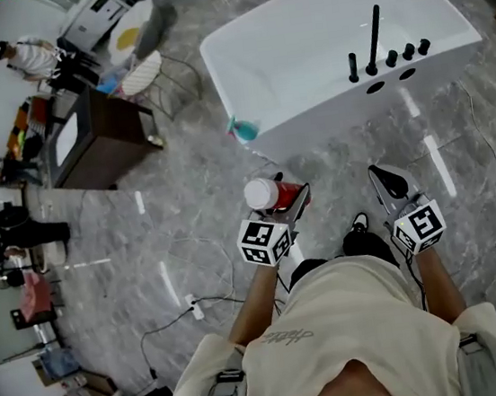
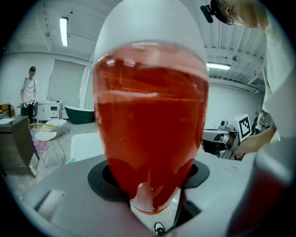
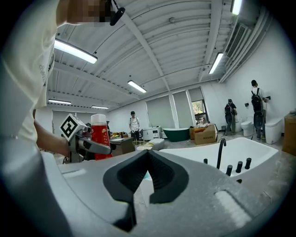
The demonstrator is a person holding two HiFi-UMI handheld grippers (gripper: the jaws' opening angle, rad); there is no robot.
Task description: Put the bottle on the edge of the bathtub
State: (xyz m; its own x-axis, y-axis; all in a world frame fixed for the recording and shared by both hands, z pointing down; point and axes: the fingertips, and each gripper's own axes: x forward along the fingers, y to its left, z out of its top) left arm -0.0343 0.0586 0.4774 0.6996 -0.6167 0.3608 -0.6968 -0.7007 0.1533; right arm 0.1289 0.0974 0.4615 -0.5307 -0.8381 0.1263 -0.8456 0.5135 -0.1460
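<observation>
Far out to the left of the left gripper (image 1: pixel 292 200) and ahead of it stands a brown cabinet (image 1: pixel 100 139), with a white wire chair (image 1: pixel 143 73) just beyond it. The left gripper is clamped on the bottle (image 1: pixel 266 194). The bottle is red with a white cap and stands upright between the jaws, above the grey marbled floor (image 1: pixel 186 210) and well short of the bathtub (image 1: pixel 300 41). In the left gripper view the bottle (image 2: pixel 150 125) fills almost the whole picture, its base set down between the two dark pads. The right gripper (image 2: pixel 226 139) shows past its right side. A small teal thing (image 1: pixel 244 130) lies on the floor ahead of the left gripper, at the foot of the tub; what it is cannot be made out. The right gripper (image 1: pixel 387 181) is level with the left one and near it on its right. Its jaws are together at the tips and nothing is between them, as the right gripper view (image 3: pixel 148 171) shows. The white bathtub (image 3: pixel 208 155) lies ahead of this gripper and a little to its right. A black faucet (image 1: pixel 375 35) and a row of black knobs (image 1: pixel 408 51) stand on the rim nearest the gripper.
</observation>
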